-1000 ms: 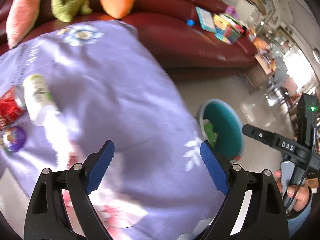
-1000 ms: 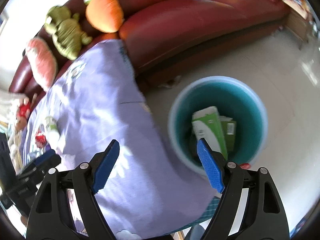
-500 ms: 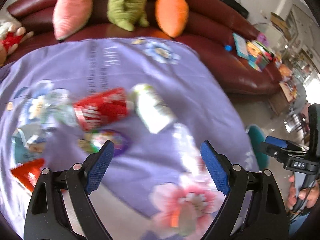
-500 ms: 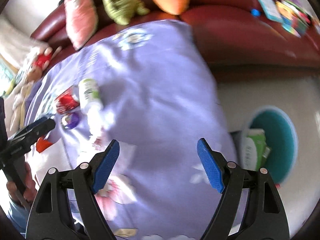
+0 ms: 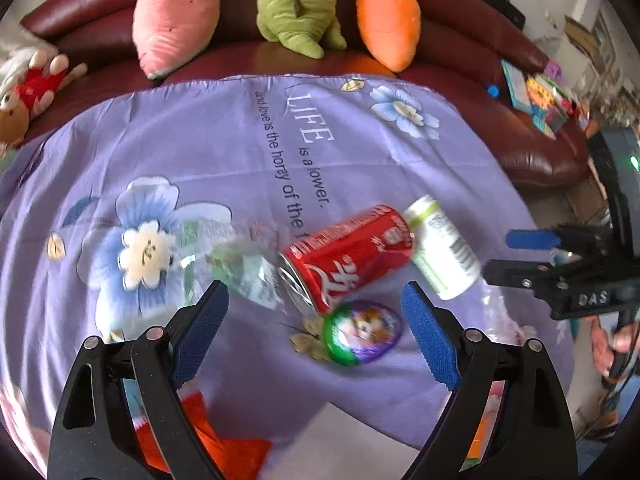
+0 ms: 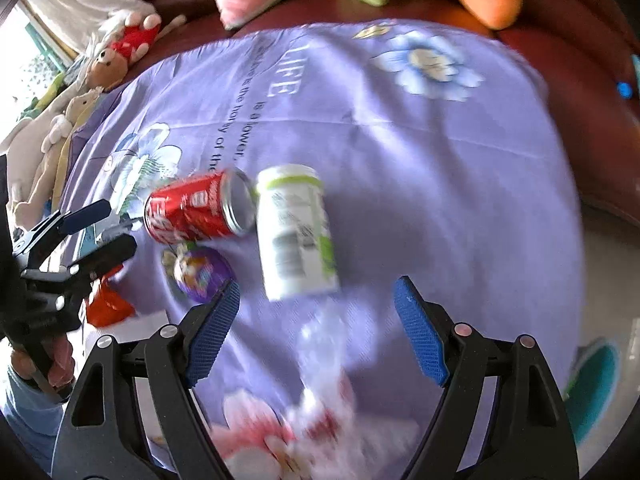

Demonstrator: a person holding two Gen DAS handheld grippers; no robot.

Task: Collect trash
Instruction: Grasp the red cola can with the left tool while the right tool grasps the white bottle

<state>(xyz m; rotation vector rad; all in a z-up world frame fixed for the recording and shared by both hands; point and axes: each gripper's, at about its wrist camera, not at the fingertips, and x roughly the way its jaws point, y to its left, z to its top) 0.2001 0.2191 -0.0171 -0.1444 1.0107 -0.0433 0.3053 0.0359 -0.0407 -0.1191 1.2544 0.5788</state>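
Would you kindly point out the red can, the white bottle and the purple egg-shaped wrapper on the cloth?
red can (image 5: pixel 352 252): left wrist view, middle of its side.
white bottle (image 6: pixel 296 236): right wrist view, middle of its label.
purple egg-shaped wrapper (image 5: pixel 362 332): left wrist view, centre of its printed face.

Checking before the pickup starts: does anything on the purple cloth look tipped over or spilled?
The red soda can lies on its side beside a toppled white bottle. No liquid shows on the purple cloth.
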